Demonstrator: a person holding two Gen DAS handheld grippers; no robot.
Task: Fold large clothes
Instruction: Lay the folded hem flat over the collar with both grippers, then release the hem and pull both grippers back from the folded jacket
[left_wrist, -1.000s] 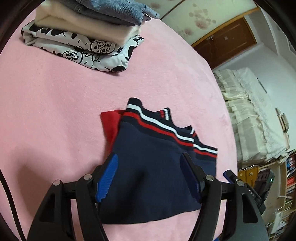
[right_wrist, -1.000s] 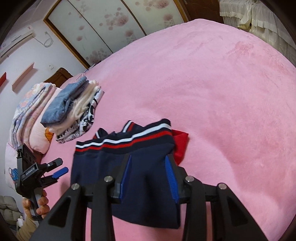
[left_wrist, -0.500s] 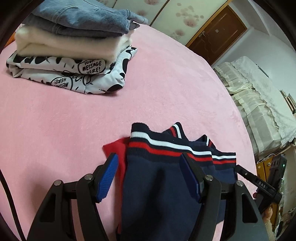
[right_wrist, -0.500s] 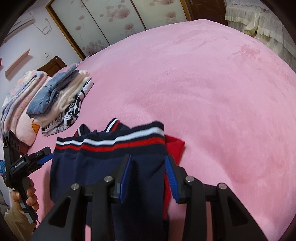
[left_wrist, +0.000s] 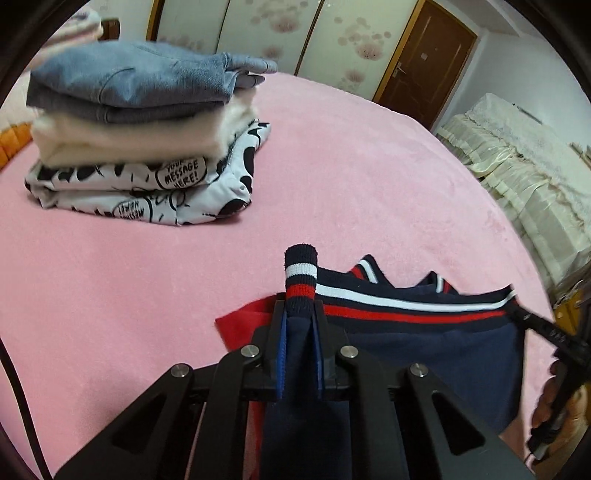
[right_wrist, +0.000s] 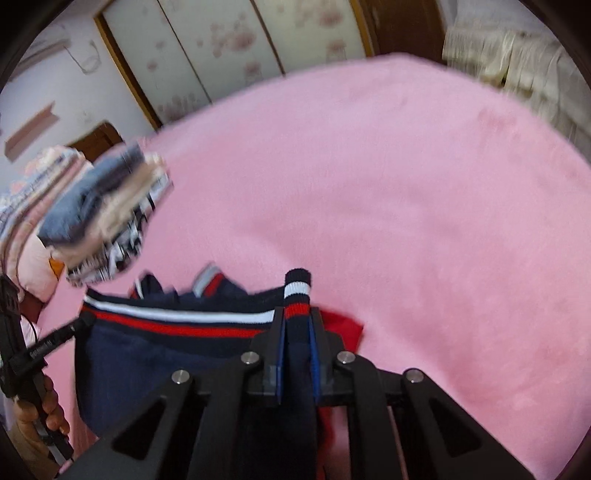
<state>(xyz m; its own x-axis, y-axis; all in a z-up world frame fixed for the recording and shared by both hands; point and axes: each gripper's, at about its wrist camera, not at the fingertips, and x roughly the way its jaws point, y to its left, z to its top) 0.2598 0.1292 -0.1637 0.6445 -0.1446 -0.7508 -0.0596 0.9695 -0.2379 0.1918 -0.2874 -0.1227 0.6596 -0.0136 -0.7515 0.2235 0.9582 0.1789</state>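
Looking down along each gripper's fingers, close over the pink bed (left_wrist: 332, 177). Sharing the navy sweater (left_wrist: 424, 343) (right_wrist: 155, 354) at lower frame and the folded stack (left_wrist: 140, 147) (right_wrist: 103, 218) at upper left.

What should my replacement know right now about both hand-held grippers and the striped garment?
Left hand-held gripper: shut on the striped hem of the navy garment at one end.
Right hand-held gripper: jaws closing, pads pinching the hem's other end.
The garment lies partly folded on the pink bed, a red part showing beside it.
Done: three folded items form a stack farther back.
Left: probably finish folding this garment, then add it to the stack.
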